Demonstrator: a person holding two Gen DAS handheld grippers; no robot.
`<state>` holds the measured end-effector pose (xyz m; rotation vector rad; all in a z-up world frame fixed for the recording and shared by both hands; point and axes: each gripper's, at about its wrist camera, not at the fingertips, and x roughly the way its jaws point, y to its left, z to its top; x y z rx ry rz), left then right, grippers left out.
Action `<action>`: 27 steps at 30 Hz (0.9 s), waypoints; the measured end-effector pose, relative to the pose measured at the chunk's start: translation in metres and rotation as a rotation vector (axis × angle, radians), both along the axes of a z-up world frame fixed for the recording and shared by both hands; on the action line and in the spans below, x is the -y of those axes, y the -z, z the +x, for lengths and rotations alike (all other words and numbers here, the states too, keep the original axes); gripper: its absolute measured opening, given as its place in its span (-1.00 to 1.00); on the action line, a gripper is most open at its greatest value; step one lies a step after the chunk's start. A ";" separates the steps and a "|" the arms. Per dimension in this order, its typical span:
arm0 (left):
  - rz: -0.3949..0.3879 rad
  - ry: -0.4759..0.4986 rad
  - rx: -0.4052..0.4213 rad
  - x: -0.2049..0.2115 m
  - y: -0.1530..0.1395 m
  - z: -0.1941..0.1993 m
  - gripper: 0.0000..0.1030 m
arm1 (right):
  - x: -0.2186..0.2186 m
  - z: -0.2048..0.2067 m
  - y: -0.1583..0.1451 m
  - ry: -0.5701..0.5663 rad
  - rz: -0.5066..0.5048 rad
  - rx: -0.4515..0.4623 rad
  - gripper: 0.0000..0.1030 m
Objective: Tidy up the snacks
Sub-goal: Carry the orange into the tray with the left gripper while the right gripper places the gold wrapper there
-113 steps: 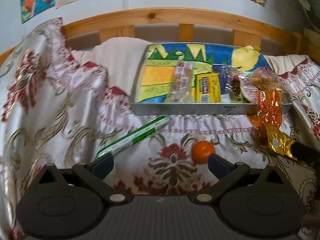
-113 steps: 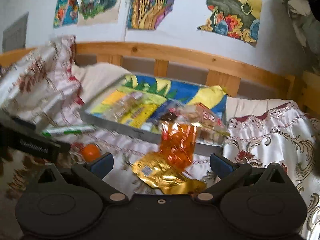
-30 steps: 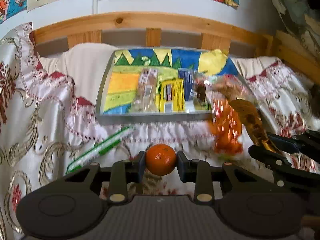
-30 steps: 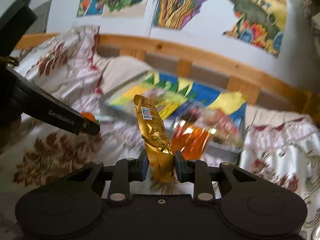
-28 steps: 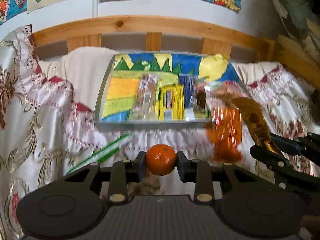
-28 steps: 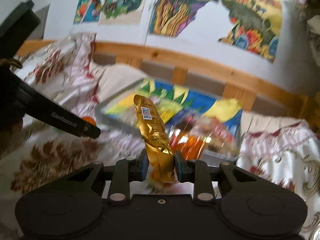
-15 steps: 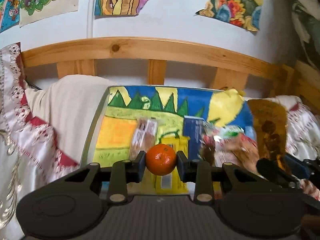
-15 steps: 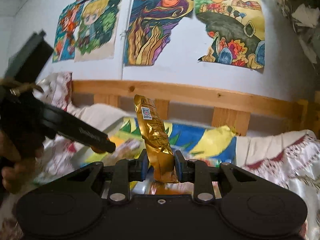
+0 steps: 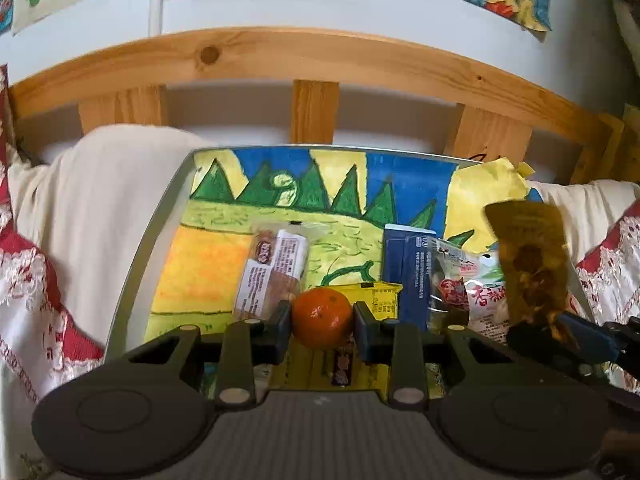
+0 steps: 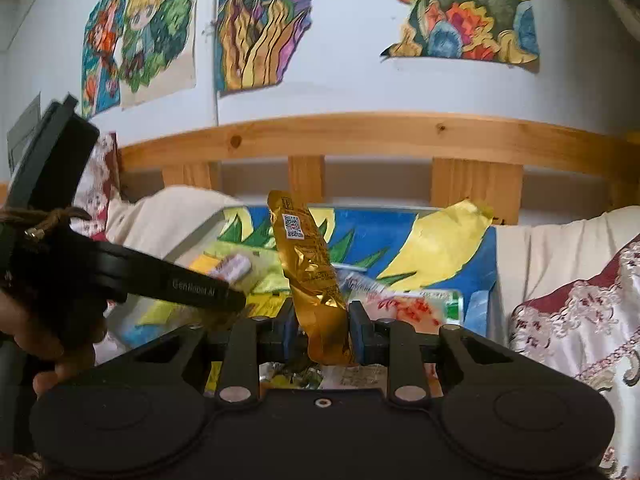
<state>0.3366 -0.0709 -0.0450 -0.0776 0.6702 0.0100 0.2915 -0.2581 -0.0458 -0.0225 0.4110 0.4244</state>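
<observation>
Orange round tangerine (image 9: pixel 322 317) sits pinched in the left gripper (image 9: pixel 322 330) over the painted metal tray (image 9: pixel 158 236); the right gripper (image 10: pixel 322 334) clamps a crinkled gold foil packet (image 10: pixel 310 276) upright above the tray's packaged snacks (image 9: pixel 416 276).

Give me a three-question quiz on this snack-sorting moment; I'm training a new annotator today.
1. True or false: the left gripper is shut on a mandarin.
2. What does the right gripper hold? A) gold foil packet B) blue box C) nothing
3. What lines the bottom of the tray?

Key: 1 true. 2 A. 3 A colourful drawing of green trees and blue sky.
</observation>
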 end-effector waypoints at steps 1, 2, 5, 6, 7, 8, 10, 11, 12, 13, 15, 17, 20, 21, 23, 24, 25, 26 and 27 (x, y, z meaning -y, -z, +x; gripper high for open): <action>0.007 0.008 0.003 0.001 0.000 0.000 -0.30 | -0.002 0.001 0.002 -0.001 -0.007 -0.007 -0.44; 0.016 0.011 0.005 0.002 0.000 0.000 -0.30 | -0.003 0.002 0.004 -0.001 -0.012 -0.013 -0.43; 0.027 0.013 0.011 0.003 0.000 -0.001 -0.30 | -0.006 0.001 0.007 0.004 -0.030 -0.021 -0.43; 0.027 0.011 0.012 0.003 0.000 -0.001 -0.30 | -0.006 0.001 0.007 0.004 -0.034 -0.023 -0.43; 0.026 0.010 0.012 0.003 0.000 -0.001 -0.30 | -0.007 0.001 0.008 0.004 -0.038 -0.025 -0.43; 0.025 0.008 0.012 0.003 0.000 -0.001 -0.30 | -0.008 0.002 0.008 0.003 -0.041 -0.028 -0.43; 0.022 0.005 0.010 0.003 -0.001 -0.001 -0.30 | -0.008 0.002 0.008 0.002 -0.044 -0.033 -0.43; 0.022 0.005 0.008 0.002 -0.002 -0.002 -0.30 | -0.009 0.002 0.007 0.001 -0.046 -0.035 -0.42; 0.021 0.005 0.007 0.002 -0.002 -0.002 -0.29 | -0.008 0.003 0.008 0.001 -0.046 -0.038 -0.42; 0.020 0.004 0.006 0.003 -0.002 -0.003 -0.29 | -0.009 0.003 0.008 0.000 -0.046 -0.041 -0.42; 0.016 0.003 0.003 0.002 -0.002 -0.003 -0.29 | -0.008 0.003 0.008 0.000 -0.045 -0.045 -0.42; 0.013 0.001 0.003 0.001 -0.002 -0.004 -0.29 | -0.009 0.004 0.008 0.000 -0.046 -0.049 -0.45; 0.002 -0.001 0.003 0.000 -0.003 -0.006 -0.14 | -0.009 0.004 0.009 0.001 -0.043 -0.054 -0.45; -0.001 -0.003 0.005 -0.001 -0.003 -0.007 -0.09 | -0.009 0.004 0.009 0.001 -0.043 -0.056 -0.45; -0.010 -0.013 0.007 -0.003 -0.004 -0.010 -0.05 | -0.009 0.004 0.009 0.001 -0.040 -0.058 -0.42; -0.017 -0.019 0.008 -0.004 -0.005 -0.012 0.00 | -0.009 0.004 0.009 0.000 -0.036 -0.061 -0.40; -0.021 -0.024 0.010 -0.006 -0.006 -0.013 0.04 | -0.009 0.004 0.009 -0.002 -0.034 -0.063 -0.38; -0.024 -0.031 0.014 -0.007 -0.006 -0.015 0.10 | -0.008 0.005 0.009 -0.004 -0.032 -0.064 -0.34; -0.028 -0.038 0.019 -0.008 -0.008 -0.017 0.14 | -0.008 0.004 0.008 -0.007 -0.030 -0.066 -0.31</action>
